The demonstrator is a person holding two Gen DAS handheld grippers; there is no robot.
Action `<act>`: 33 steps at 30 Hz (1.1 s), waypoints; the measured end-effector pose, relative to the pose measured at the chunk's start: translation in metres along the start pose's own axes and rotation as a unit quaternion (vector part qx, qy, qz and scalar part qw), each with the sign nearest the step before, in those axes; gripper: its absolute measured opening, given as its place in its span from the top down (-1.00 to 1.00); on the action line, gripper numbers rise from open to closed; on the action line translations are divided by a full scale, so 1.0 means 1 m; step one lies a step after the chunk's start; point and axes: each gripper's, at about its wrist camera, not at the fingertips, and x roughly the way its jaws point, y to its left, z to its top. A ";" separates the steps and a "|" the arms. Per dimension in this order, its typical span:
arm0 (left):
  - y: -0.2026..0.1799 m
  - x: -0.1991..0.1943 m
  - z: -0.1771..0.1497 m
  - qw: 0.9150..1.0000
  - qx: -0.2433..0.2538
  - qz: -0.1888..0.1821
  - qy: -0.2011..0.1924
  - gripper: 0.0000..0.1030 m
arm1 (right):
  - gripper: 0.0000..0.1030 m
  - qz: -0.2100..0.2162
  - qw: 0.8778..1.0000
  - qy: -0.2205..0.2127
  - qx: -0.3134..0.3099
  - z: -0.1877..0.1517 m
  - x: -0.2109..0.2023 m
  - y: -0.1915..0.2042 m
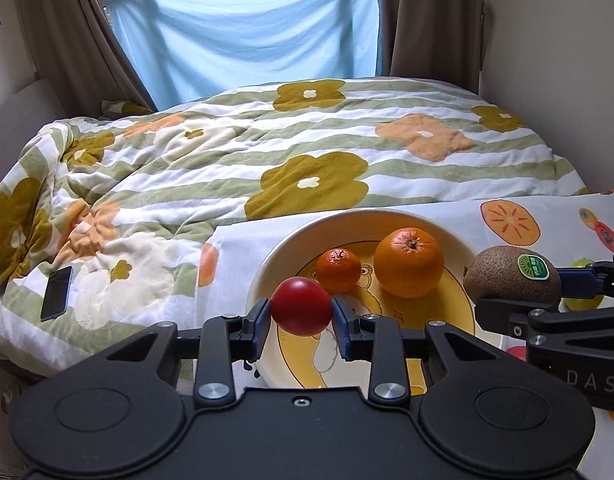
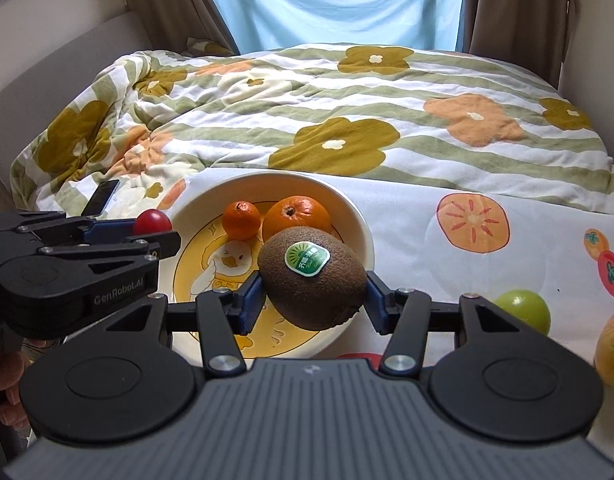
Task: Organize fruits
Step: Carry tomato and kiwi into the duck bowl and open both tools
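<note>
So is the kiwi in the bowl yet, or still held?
Still held: the right gripper clamps the kiwi above the bowl; only two oranges lie inside.

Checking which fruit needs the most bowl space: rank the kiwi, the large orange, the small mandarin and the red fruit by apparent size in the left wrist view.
1. large orange
2. kiwi, close to the orange; it is nearer the camera, so their order is unsure.
3. red fruit, nearest the camera, so likely flattered.
4. small mandarin

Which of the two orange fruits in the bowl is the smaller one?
The mandarin on the left, beside the bigger orange in the bowl.
</note>
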 end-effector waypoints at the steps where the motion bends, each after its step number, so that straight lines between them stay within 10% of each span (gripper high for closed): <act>1: 0.001 0.008 0.001 1.000 0.005 -0.003 0.004 0.29 | -0.30 -0.003 1.000 0.003 0.000 0.000 0.004 0.000; 10: 0.001 0.048 0.001 0.998 0.042 -0.020 0.044 0.23 | -0.30 -0.024 0.999 0.021 0.008 -0.004 0.023 0.001; 15: 0.002 0.033 0.002 0.998 0.060 -0.020 0.020 -0.59 | -0.30 -0.028 0.999 0.022 -0.005 -0.003 0.019 0.002; 33: 0.023 0.002 -0.009 0.999 -0.004 -0.027 0.027 -0.59 | -0.30 -0.007 0.995 0.030 -0.093 -0.004 0.044 0.029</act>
